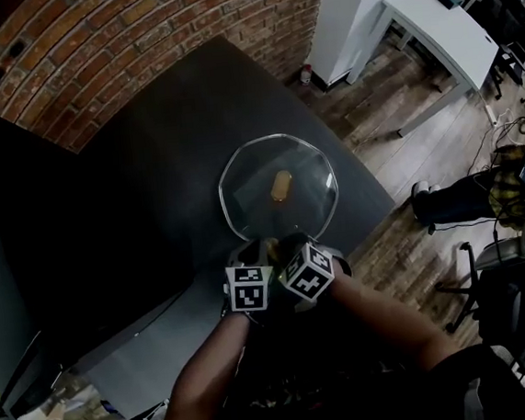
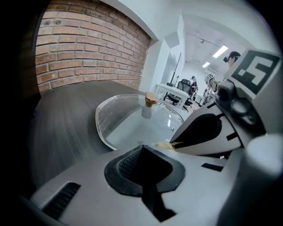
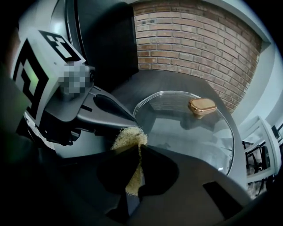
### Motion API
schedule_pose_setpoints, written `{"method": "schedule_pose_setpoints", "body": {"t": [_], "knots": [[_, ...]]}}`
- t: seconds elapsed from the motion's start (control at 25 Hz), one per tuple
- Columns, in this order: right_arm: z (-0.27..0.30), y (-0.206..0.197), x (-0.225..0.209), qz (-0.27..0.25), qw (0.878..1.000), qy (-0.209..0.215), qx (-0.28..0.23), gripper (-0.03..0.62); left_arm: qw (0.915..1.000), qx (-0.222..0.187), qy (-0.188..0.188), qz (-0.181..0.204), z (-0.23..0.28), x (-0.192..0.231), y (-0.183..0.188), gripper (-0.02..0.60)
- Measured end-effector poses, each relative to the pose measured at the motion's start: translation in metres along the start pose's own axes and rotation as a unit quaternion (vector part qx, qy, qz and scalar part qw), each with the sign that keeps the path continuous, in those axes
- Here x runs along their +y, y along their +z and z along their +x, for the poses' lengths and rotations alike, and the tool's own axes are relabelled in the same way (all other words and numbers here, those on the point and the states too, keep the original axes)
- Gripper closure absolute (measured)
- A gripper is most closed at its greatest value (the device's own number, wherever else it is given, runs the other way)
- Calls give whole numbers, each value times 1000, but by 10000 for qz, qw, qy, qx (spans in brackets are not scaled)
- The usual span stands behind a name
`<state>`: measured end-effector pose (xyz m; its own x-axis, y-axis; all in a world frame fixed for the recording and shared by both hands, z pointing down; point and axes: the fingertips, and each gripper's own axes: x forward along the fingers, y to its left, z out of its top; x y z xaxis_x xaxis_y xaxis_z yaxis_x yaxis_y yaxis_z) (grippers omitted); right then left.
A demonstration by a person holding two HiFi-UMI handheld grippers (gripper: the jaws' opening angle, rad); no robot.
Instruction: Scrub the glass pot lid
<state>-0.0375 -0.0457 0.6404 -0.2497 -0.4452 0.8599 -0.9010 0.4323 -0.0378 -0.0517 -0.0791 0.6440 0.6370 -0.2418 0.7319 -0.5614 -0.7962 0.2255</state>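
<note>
Right gripper is clamped on fibrous scrub pad, held at near rim of glass pot lid, laid knob-up on dark table for scrubbing; left gripper closed on nothing, alongside.

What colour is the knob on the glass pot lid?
Golden knob; the right gripper view shows it best.

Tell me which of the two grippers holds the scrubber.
The right gripper: its jaws pinch a yellowish fibrous scrub pad. The left gripper is shut on nothing.
</note>
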Motion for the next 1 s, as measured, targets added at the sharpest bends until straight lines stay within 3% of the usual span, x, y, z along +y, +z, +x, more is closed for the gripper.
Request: {"method": "schedule_pose_setpoints", "body": {"t": [0.28,0.48,0.76,1.0], "knots": [[-11,2,-3,640,9961,-11,-615,569,9997,-67,-195,-134,-4,0,7,549],[-49,19,-26,1152,9807,-132,-1576,569,9958,-904,-27,-158,-32,0,46,549],[-124,34,-65,1076,9598,-356,-2569,569,9788,-2006,418,-47,-86,-23,97,549],[-193,20,-83,1072,9403,-482,-3194,569,9635,-2569,729,162,-128,-71,116,549]]}}
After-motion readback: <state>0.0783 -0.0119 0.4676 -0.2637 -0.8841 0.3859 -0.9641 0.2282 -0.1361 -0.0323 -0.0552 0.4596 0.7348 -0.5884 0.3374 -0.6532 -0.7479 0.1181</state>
